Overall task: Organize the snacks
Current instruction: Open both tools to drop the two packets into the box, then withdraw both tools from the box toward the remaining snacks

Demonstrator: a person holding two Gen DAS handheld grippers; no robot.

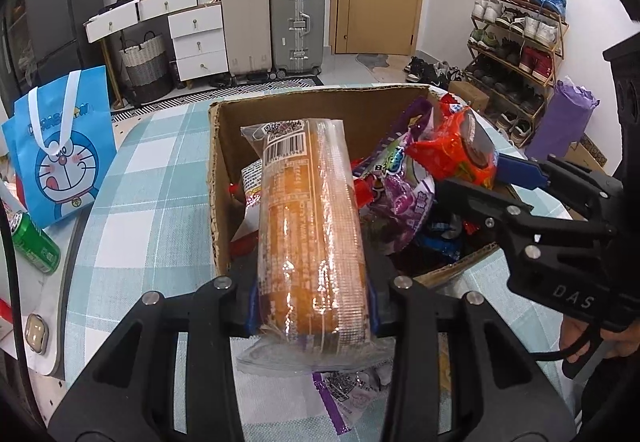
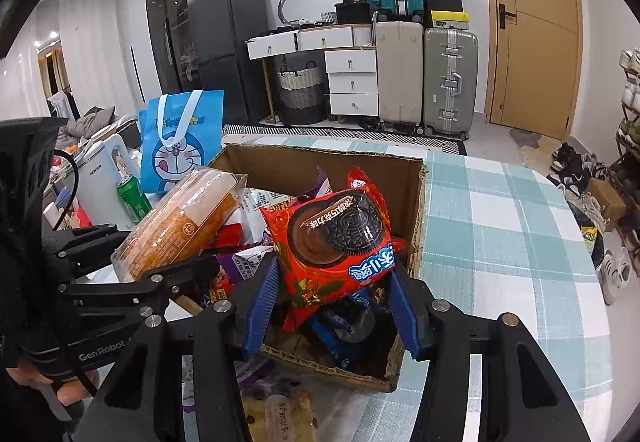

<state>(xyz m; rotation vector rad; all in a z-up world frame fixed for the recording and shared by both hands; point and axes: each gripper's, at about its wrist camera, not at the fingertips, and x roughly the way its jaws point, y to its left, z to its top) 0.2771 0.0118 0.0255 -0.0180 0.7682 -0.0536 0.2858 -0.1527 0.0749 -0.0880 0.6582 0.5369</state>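
Your left gripper (image 1: 312,306) pinches the cake (image 1: 310,226) and your right gripper (image 2: 334,306) pinches the cookie pack (image 2: 332,238), both above the box (image 2: 418,201); squeeze harder and they crush, or the slick wrappers slip.

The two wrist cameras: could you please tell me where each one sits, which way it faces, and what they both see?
Left wrist: on the left gripper, looking along its fingers over the cardboard box; jaws clamp the clear cake pack; the right gripper shows too.
Right wrist: on the right gripper, facing the box; jaws hold the red Oreo bag; the left gripper shows at left.
Shared: box, both snacks, Doraemon bag, suitcases.
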